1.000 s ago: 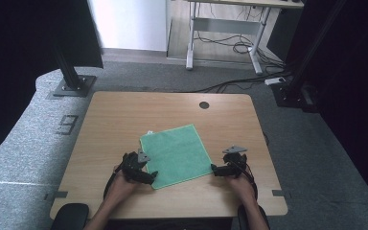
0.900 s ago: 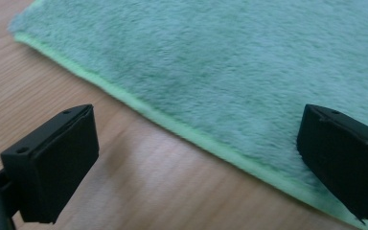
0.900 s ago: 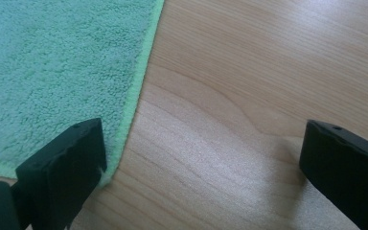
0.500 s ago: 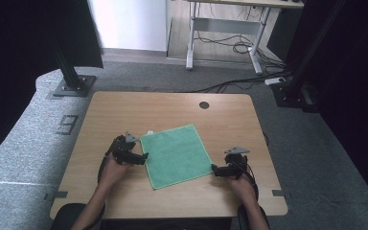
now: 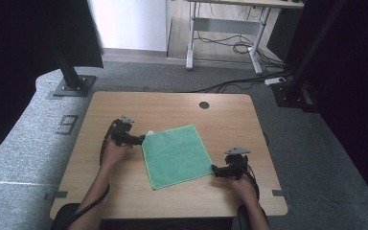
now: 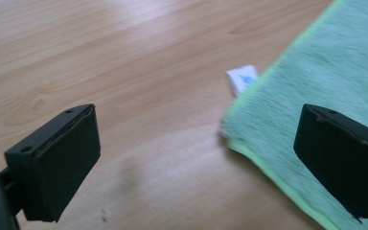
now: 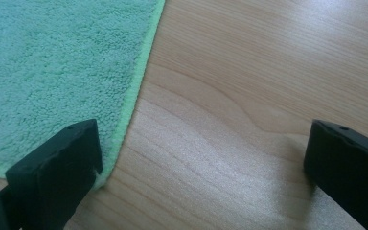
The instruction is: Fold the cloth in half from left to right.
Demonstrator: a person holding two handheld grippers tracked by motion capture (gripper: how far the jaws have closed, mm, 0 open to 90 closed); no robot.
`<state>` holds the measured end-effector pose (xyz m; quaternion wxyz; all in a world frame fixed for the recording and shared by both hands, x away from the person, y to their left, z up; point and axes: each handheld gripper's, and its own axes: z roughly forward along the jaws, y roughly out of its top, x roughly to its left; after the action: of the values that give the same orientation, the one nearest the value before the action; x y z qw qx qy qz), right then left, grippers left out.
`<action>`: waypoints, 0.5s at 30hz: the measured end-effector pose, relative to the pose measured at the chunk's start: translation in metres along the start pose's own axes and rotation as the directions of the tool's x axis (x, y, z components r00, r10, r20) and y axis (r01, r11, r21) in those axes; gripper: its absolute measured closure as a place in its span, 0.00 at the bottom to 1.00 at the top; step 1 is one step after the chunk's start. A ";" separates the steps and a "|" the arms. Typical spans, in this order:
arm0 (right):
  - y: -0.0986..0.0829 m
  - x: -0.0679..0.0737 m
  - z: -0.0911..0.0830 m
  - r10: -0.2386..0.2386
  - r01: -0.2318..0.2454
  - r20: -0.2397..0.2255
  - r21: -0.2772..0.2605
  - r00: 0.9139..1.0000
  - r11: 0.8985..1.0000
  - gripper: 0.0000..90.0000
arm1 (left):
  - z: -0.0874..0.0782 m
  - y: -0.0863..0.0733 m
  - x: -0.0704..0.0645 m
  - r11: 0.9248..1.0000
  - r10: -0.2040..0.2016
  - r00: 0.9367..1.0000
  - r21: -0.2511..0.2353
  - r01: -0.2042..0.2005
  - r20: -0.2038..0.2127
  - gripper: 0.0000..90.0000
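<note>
Wooden desk carries a flat green cloth at its middle; the left hand-held gripper sits at the cloth's far-left corner, the right hand-held gripper at its near-right corner. Left gripper view: jaws spread, straddling that corner and white tag. Right gripper view: jaws spread beside the cloth's edge. Likely pre-grasp; next, pinch both corners.

- cloth: green, lighter green hem
- cloth's tag: white, blue print
- table: light wood grain
- both grippers' jaws: black
- floor: grey speckled
</note>
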<state>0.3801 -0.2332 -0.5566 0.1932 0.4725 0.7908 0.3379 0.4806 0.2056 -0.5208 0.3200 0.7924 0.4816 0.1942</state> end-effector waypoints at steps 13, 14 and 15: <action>0.000 0.000 0.000 -0.002 0.002 -0.002 0.000 1.000 1.000 0.00 | 0.026 -0.005 0.007 0.999 -0.027 0.999 0.037 0.028 -0.021 0.02; 0.000 0.000 0.000 -0.002 0.002 -0.002 0.000 1.000 1.000 0.00 | 0.029 -0.006 0.006 0.999 -0.020 0.999 0.044 0.021 -0.028 0.02; 0.000 0.000 0.000 -0.004 0.004 -0.003 0.000 1.000 1.000 0.00 | 0.030 -0.007 0.007 0.999 -0.022 0.999 0.043 0.023 -0.025 0.01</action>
<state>0.3803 -0.2335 -0.5566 0.1926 0.4705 0.7919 0.3383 0.4978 0.2042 -0.5470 0.2992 0.7912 0.4984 0.1898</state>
